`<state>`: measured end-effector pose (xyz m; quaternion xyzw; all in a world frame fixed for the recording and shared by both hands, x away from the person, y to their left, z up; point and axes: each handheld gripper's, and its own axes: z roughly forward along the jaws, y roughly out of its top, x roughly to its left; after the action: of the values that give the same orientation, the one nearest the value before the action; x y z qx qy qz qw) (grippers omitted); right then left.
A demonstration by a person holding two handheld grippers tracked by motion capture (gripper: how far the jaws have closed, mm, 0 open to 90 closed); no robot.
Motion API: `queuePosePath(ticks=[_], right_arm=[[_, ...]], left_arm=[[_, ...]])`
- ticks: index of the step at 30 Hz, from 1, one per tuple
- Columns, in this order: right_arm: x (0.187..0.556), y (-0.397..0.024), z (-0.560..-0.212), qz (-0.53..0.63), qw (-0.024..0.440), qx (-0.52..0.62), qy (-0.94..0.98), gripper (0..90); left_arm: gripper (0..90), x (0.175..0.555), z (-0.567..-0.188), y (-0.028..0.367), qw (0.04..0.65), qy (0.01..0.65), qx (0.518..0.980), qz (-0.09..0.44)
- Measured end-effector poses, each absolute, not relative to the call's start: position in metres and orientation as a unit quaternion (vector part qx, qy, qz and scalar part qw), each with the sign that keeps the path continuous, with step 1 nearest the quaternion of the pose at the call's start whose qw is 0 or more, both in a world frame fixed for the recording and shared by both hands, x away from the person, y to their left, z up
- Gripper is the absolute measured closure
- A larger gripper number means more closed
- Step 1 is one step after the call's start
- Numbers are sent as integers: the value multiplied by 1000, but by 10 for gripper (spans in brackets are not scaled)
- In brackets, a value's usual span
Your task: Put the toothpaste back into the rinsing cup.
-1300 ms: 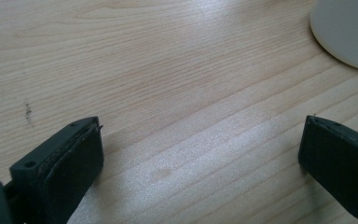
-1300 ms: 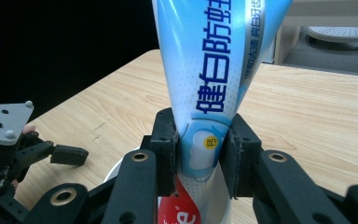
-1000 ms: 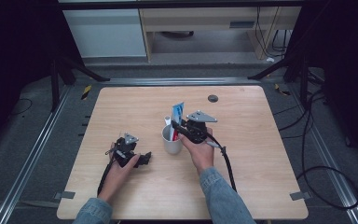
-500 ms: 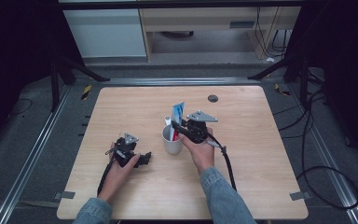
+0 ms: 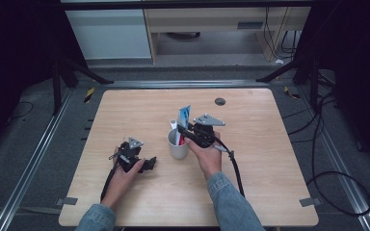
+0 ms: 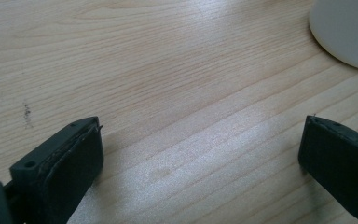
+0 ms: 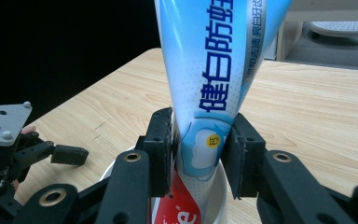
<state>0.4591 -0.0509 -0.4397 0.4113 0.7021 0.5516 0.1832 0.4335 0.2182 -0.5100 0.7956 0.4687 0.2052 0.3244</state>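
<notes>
A white cup (image 5: 178,144) stands near the middle of the wooden table (image 5: 250,183). A blue and white toothpaste tube (image 7: 214,70) with a red lower part stands upright in the cup (image 7: 216,196), its flat end up. My right gripper (image 7: 198,149) is shut on the toothpaste tube just above the cup's rim; in the high view the right gripper (image 5: 185,132) reaches the tube (image 5: 184,117) from the right. My left gripper (image 5: 147,163) rests low on the table to the cup's left, open, with bare wood between its jaws. The cup's side (image 6: 349,32) lies ahead of it, apart.
A small dark round disc (image 5: 220,101) lies near the table's far edge. Black cables (image 5: 233,166) trail from both grippers toward the near edge. Dark floor with stands and cables surrounds the table, and a cabinet (image 5: 111,29) stands beyond it.
</notes>
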Motion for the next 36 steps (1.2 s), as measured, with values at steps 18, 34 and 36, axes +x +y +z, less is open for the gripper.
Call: queuePosePath(ticks=[18, 34, 36], right_arm=[[460, -52, -439, 553, 178, 416, 699, 613], [461, -53, -438, 555, 175, 419, 696, 569], [461, -54, -438, 554, 176, 422, 695, 550]], left_arm=[[0, 434, -510, 218, 324, 469, 796, 205], [0, 434, -510, 218, 325, 468, 796, 205], [0, 434, -510, 218, 324, 468, 796, 205]])
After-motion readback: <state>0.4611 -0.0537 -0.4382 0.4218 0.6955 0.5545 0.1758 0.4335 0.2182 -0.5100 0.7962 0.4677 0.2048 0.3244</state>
